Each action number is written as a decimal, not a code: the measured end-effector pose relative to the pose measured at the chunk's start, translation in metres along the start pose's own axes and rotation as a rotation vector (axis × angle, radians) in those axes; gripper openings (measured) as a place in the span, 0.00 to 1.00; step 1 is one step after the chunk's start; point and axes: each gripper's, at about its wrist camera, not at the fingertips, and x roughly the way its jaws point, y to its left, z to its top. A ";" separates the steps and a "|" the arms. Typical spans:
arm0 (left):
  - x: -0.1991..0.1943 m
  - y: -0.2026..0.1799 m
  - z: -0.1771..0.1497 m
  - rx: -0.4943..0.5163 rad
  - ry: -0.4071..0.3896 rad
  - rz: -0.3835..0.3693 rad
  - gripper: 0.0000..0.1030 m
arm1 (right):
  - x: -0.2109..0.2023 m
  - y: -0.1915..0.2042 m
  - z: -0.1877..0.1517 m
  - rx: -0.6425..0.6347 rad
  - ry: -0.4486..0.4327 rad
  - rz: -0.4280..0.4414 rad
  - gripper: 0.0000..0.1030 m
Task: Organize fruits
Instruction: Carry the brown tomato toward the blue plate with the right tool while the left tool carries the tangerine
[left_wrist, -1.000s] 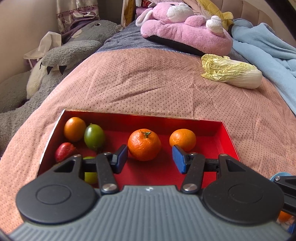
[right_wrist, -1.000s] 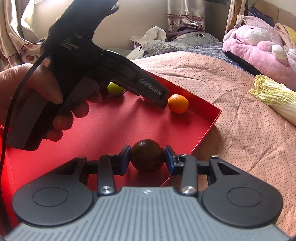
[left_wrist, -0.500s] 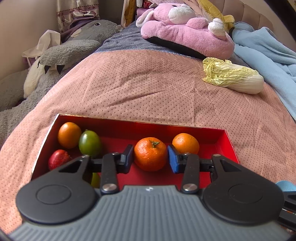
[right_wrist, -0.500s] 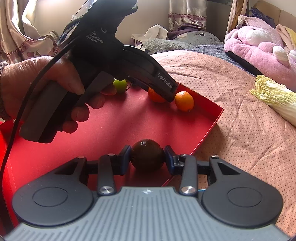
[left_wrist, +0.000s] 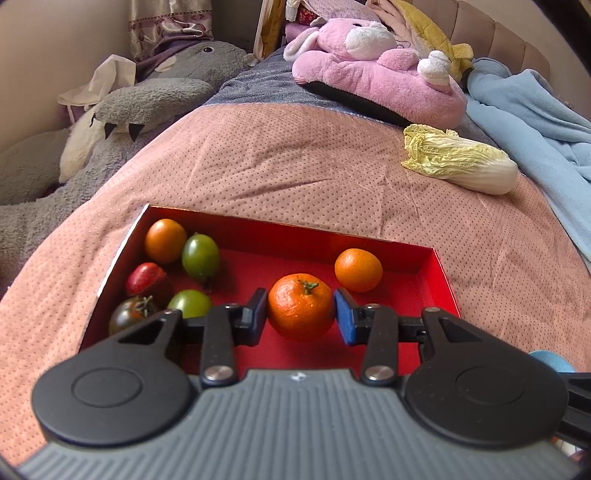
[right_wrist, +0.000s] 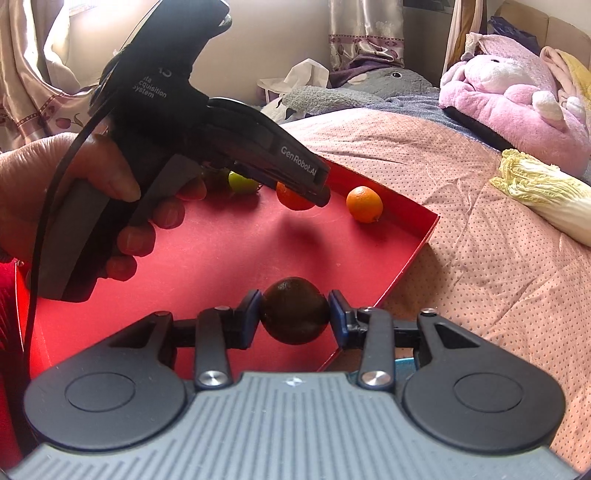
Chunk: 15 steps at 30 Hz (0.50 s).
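Note:
A red tray (left_wrist: 441, 275) lies on the pink bedspread. My left gripper (left_wrist: 300, 316) is shut on a stemmed mandarin (left_wrist: 300, 306), held just above the tray floor. A smaller orange (left_wrist: 357, 269) sits behind it to the right. Several small fruits cluster at the tray's left end: an orange one (left_wrist: 165, 240), two green ones (left_wrist: 200, 256), a red one (left_wrist: 146, 277) and a dark tomato (left_wrist: 129, 314). In the right wrist view my right gripper (right_wrist: 294, 318) is shut on a dark round fruit (right_wrist: 293, 309) over the tray's near edge (right_wrist: 402, 269). The left gripper (right_wrist: 299, 194) shows there too, mandarin in its jaws.
A napa cabbage (left_wrist: 458, 162) lies on the bedspread at the right. A pink plush (left_wrist: 376, 81), a grey plush (left_wrist: 140, 99) and a blue blanket (left_wrist: 535, 122) crowd the far end. A hand (right_wrist: 55, 184) holds the left gripper's handle over the tray.
My left gripper closed on the stemmed mandarin and lifted it slightly, shifting back from the tray's far wall. The right gripper kept still with the dark fruit.

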 end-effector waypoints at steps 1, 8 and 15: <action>-0.003 0.000 -0.002 0.001 -0.001 0.001 0.41 | -0.002 0.002 -0.001 0.000 -0.003 0.003 0.44; -0.023 0.008 -0.014 -0.007 -0.004 0.043 0.41 | -0.019 0.020 -0.004 -0.013 -0.018 0.027 0.44; -0.042 0.009 -0.024 0.002 -0.008 0.078 0.41 | -0.034 0.034 -0.012 -0.015 -0.020 0.043 0.44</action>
